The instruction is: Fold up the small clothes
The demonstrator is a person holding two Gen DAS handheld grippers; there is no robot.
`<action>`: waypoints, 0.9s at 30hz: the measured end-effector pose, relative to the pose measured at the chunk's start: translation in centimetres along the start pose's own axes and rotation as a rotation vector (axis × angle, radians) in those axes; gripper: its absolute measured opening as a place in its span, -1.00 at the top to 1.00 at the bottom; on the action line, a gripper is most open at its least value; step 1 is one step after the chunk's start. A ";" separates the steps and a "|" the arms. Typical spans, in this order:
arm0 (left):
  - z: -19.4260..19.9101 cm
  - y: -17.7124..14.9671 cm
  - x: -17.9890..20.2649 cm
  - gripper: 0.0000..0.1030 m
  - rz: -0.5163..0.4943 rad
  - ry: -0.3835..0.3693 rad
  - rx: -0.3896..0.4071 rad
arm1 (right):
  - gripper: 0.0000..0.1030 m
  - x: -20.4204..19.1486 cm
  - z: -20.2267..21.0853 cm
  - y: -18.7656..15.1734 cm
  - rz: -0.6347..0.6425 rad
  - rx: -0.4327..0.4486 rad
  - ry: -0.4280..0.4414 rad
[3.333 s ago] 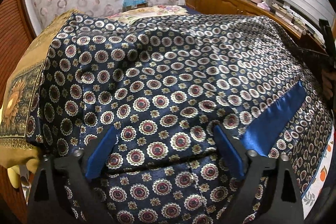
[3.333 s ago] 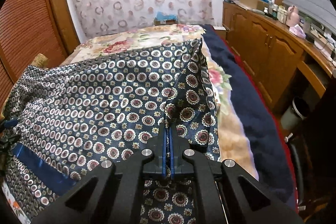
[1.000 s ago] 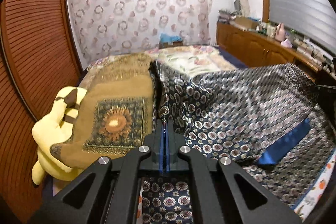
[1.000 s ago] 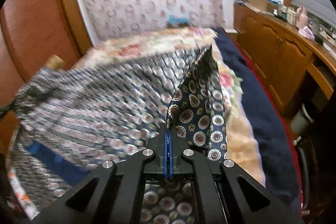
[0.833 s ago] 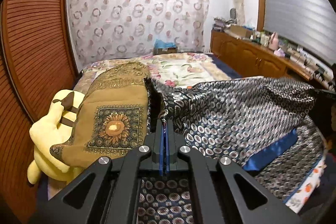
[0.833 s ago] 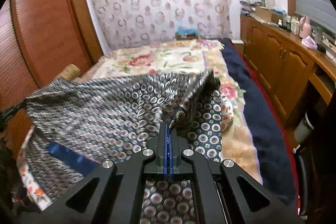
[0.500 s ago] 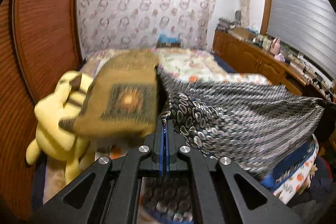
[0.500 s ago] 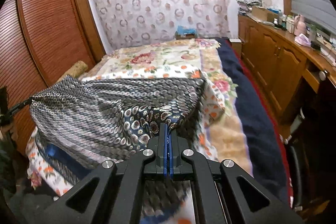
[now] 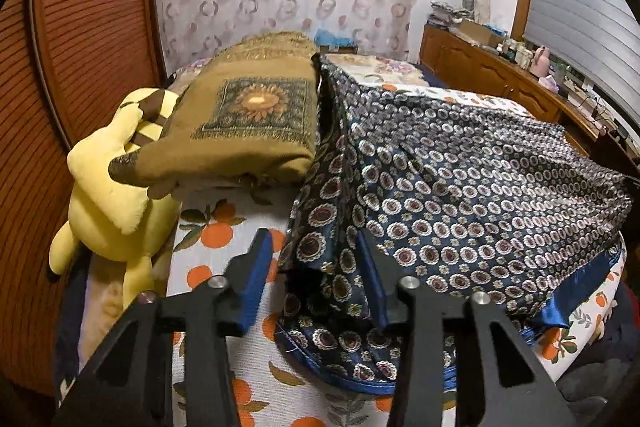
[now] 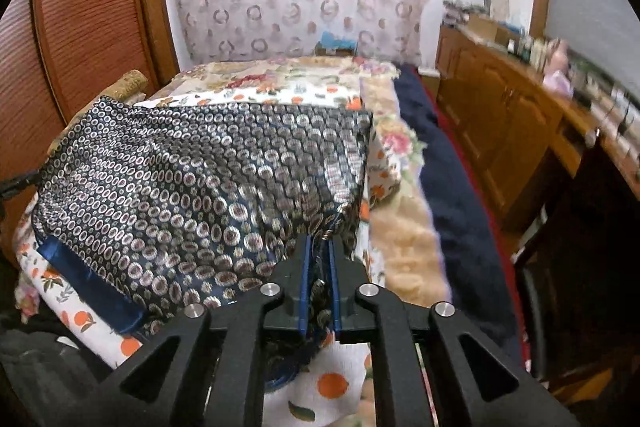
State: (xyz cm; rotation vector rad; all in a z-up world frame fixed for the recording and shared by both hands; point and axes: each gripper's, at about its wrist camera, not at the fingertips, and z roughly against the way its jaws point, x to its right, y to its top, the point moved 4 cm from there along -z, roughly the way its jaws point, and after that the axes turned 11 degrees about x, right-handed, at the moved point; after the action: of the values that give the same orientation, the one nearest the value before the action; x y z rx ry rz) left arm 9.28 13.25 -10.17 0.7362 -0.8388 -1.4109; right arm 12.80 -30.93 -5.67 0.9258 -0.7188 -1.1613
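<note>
- The left hand-held gripper [image 9: 316, 269] is seen with its jaws just parted; the garment [image 9: 460, 187] has been let go, one corner of it lying in the gap with neither blue pad pressing on it.
- The right hand-held gripper [image 10: 318, 279] is seen with its jaws just eased apart a little; a bunched corner of the garment [image 10: 200, 179] hangs between the narrow blue pads, and whether it is pinched cannot be told.
- The garment, dark blue with round medallions and a plain blue hem, is laid doubled over on the bed [image 9: 224, 227], on the orange-printed sheet.
- A brown cushion [image 9: 248, 115] is touched by the garment's far edge.
- A yellow plush toy [image 9: 108, 195] is tucked under the cushion's near corner.
</note>
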 end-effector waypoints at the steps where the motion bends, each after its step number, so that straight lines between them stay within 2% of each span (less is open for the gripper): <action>1: 0.1 0.1 0.1 -0.13 0.003 -0.003 0.001 | 0.57 -0.4 0.1 0.3 0.014 0.013 -0.007; 2: 0.1 0.1 0.1 -0.25 0.003 -0.005 0.006 | 0.52 -1.0 0.4 0.6 0.026 0.030 -0.011; 3: 0.2 0.0 0.3 -0.46 0.001 -0.005 0.010 | 0.43 -1.7 0.7 0.9 0.033 0.046 -0.007; 4: 0.3 0.0 0.4 -0.53 -0.001 -0.004 0.013 | 0.29 -2.2 0.8 1.0 0.037 0.057 -0.002; 6: 0.2 0.0 0.5 -0.53 -0.006 0.001 0.012 | 0.10 -3.5 1.0 1.5 0.042 0.081 0.003; 10: 0.2 -0.2 0.6 -0.53 -0.006 0.020 0.011 | 0.02 -5.8 0.6 1.9 0.049 0.099 0.051; 18: 0.2 -0.7 0.5 -0.53 -0.002 0.030 0.003 | 0.01 -11.7 -3.5 0.0 0.113 0.044 0.140; 27: -0.5 -1.7 0.1 -0.53 0.015 0.033 -0.021 | 0.01 -14.5 -8.1 -2.3 0.121 -0.062 0.188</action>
State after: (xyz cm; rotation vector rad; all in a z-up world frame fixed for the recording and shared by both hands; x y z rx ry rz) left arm 8.84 13.01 -11.87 0.7343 -0.8016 -1.3889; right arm 14.93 -15.38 -11.55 0.9131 -0.5759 -0.9703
